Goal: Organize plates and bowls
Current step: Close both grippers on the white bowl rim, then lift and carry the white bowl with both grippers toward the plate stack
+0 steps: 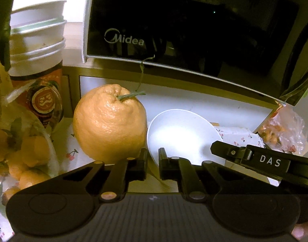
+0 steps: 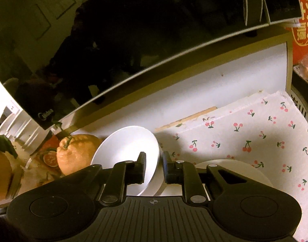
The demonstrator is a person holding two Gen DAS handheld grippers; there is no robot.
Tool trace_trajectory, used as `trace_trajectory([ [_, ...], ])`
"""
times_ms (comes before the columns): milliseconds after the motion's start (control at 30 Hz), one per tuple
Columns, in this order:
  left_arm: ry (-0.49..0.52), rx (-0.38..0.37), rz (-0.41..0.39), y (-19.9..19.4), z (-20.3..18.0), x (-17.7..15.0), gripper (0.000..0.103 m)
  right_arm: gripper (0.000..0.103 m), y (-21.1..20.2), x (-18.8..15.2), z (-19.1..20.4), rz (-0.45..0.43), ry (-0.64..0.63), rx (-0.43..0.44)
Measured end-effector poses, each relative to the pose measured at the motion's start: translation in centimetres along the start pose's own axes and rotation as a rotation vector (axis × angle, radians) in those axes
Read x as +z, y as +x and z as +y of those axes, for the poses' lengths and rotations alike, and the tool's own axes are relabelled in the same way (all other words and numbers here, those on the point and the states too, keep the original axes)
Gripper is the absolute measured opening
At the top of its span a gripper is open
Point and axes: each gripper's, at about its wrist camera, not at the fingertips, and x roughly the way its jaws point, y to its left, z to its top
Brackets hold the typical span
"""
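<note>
My left gripper [image 1: 152,164] is clamped on the near-left rim of the white bowl [image 1: 182,133], and my right gripper [image 2: 154,168] pinches the same bowl's right rim [image 2: 156,157], so both jaws are drawn together on its thin wall. The bowl sits tilted on the cherry-print tablecloth [image 2: 244,133], its opening facing toward me. Just under my right gripper lies one white plate [image 2: 240,168], flat on the cloth.

Crowding the bowl on its left is one large bumpy orange [image 1: 109,125] with a green stem, touching or nearly touching the rim. Directly behind hangs the black glass door of a Midea microwave [image 1: 184,30], overhanging the space above the bowl. To the far left stands a stack of paper cups [image 1: 37,46], at least three nested, with a clear bag of small oranges [image 1: 30,151] in front. On the right sits one crinkled plastic bag of snacks [image 1: 283,133].
</note>
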Motion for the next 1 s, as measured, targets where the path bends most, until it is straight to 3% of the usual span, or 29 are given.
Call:
trace_trajectory([
  [1000,-0.023,-0.05,-0.075,-11.8,0.0,-0.9,0.009,0.017,-11.2,-1.6,5.4,-0.045,-0.09,0.032],
])
